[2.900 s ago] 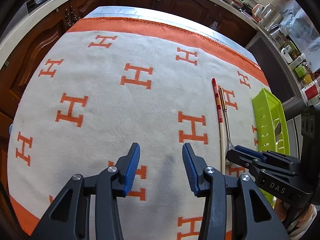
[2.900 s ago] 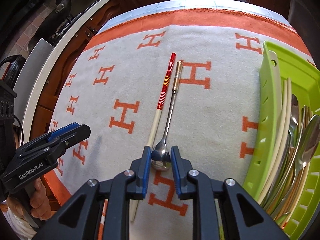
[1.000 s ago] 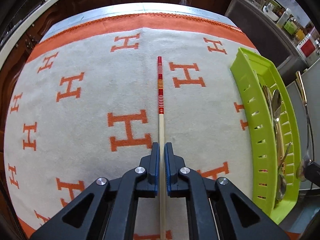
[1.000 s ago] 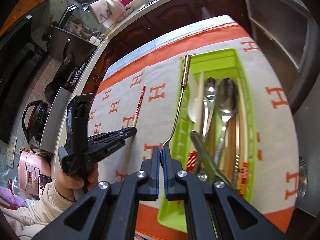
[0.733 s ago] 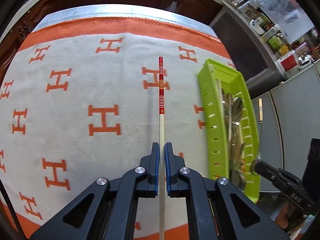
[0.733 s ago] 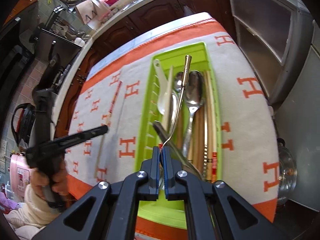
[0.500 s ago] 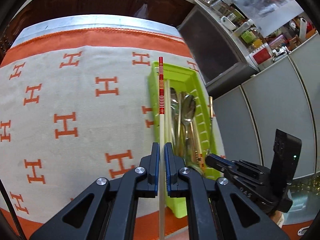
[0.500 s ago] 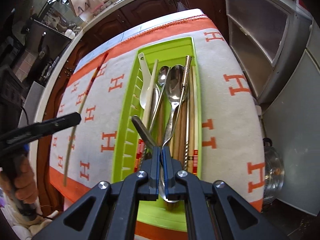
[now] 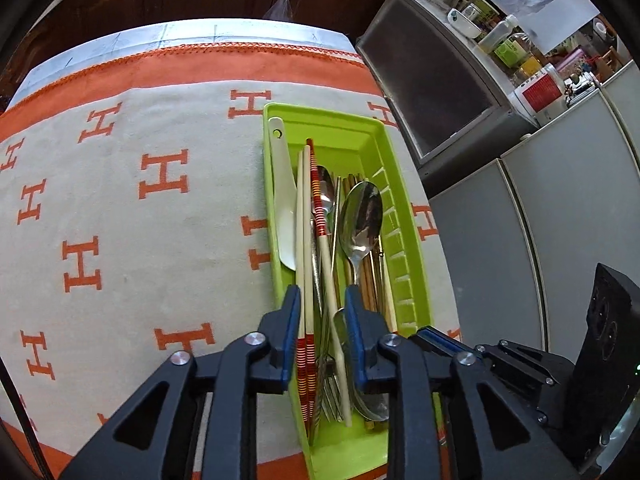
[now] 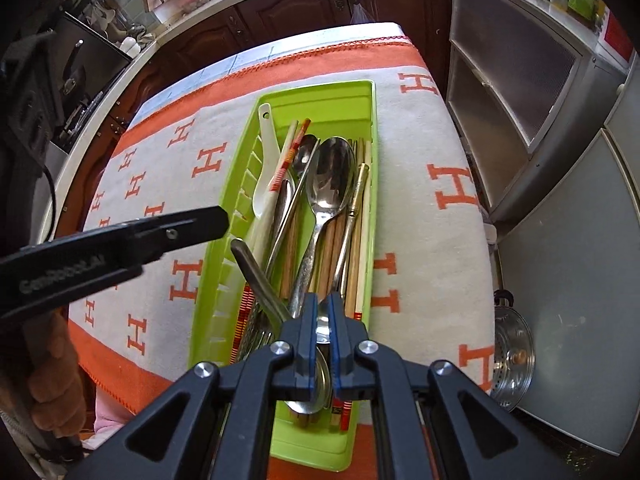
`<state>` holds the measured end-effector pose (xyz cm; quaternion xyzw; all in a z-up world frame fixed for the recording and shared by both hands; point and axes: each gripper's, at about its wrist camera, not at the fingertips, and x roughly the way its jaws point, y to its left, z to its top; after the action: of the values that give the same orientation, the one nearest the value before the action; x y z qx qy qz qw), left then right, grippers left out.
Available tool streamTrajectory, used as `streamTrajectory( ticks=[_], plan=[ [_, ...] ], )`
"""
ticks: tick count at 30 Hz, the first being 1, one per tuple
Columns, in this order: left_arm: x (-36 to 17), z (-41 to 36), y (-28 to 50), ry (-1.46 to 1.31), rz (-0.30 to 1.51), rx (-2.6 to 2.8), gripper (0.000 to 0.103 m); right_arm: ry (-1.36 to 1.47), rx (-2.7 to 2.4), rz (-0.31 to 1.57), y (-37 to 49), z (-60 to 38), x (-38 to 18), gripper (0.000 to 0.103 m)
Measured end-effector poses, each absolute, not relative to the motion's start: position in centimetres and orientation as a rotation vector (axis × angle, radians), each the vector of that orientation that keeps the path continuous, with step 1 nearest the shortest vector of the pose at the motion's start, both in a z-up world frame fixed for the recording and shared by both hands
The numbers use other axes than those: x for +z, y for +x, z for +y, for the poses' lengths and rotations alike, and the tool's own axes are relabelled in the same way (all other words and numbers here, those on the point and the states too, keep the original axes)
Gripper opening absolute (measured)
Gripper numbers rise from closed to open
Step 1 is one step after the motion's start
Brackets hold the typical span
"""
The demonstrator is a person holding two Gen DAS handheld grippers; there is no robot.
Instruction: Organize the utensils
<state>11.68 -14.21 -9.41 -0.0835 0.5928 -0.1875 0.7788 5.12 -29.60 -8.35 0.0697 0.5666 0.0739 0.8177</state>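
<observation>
- The left gripper point(image 9: 320, 316) hangs over the green tray point(image 9: 404, 280), fingers opening; the red-banded chopstick point(image 9: 326, 264) lies loose between them, among the cutlery.
- The right gripper point(image 10: 321, 316) pinches the gold-handled spoon point(image 10: 352, 212), lying in the tray.

The right gripper point(image 10: 323, 322) covers the spoon point(image 10: 320, 376) bowl's upper part, and the green tray point(image 9: 404, 240) hides its utensils' lower ends beneath one another.
</observation>
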Motion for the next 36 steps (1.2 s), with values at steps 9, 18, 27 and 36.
streamTrajectory(
  ticks=[9, 18, 27, 36],
  plan=[
    [-8.1, -12.6, 10.0, -0.093, 1.226, -0.395, 0.056, 0.193, 0.184, 1.208, 4.7, -29.4, -8.6, 0.006],
    [-6.9, -8.8, 7.5, -0.017, 1.166, -0.325, 0.067, 0.178, 0.211, 1.197, 4.6, -27.9, -8.3, 0.006],
    [-4.8, -5.6, 4.8, 0.056, 1.085, -0.228, 0.081, 0.179, 0.209, 1.176, 3.8, -26.7, -6.9, 0.006],
    [-1.7, -3.5, 2.9, 0.084, 1.046, -0.118, 0.089, 0.154, 0.207, 1.113, 1.7, -24.7, -4.0, 0.007]
  ],
)
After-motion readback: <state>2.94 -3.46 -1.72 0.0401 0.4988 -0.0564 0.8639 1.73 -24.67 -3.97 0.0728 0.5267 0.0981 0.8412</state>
